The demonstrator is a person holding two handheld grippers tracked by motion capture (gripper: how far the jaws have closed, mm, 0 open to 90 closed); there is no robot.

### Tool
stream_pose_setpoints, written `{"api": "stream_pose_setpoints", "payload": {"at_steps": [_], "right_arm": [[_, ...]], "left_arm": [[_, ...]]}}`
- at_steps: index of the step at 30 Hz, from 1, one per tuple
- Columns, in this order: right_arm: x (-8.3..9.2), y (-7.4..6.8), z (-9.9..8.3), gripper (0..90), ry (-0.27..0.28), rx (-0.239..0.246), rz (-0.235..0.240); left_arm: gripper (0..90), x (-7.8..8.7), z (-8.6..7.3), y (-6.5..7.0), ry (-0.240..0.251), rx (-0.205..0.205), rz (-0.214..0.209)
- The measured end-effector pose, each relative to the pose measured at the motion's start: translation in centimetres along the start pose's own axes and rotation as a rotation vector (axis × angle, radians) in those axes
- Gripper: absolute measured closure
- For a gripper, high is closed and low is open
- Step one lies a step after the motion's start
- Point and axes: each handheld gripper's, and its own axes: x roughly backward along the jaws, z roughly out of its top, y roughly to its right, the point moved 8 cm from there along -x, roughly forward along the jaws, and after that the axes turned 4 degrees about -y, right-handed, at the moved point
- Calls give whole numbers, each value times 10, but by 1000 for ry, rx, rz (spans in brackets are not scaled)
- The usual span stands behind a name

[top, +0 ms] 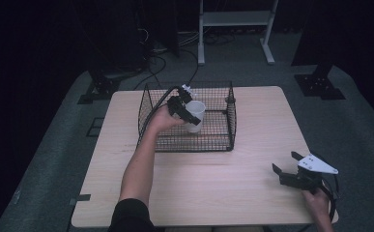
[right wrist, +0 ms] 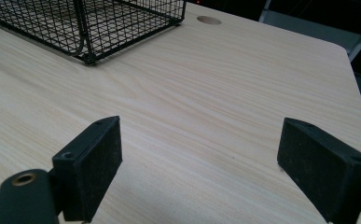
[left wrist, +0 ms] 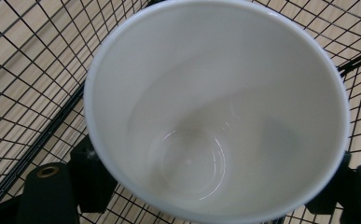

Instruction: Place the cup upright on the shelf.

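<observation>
A white cup sits upright inside the black wire basket, held by my left gripper, which is shut on it. The left gripper view looks straight down into the empty white cup, with a black pad pressed on each side of its wall and the basket mesh around and below it. My right gripper rests over the table's near right corner, open, with nothing between its black pads.
The light wooden table has bare room in front of and to the right of the basket. The basket's corner lies ahead of the right gripper. A round hole marks the tabletop. Dark floor, cables and a rack stand behind.
</observation>
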Motion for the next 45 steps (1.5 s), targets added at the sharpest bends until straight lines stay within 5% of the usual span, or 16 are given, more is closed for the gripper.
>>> {"api": "stream_pose_setpoints", "payload": {"at_steps": [29, 45], "right_arm": [[0, -1, 0, 131, 0, 0, 2], [0, -1, 0, 131, 1, 1, 2]], "left_arm": [[214, -16, -7, 1, -49, 4, -27], [141, -10, -10, 1, -13, 23, -26]]}}
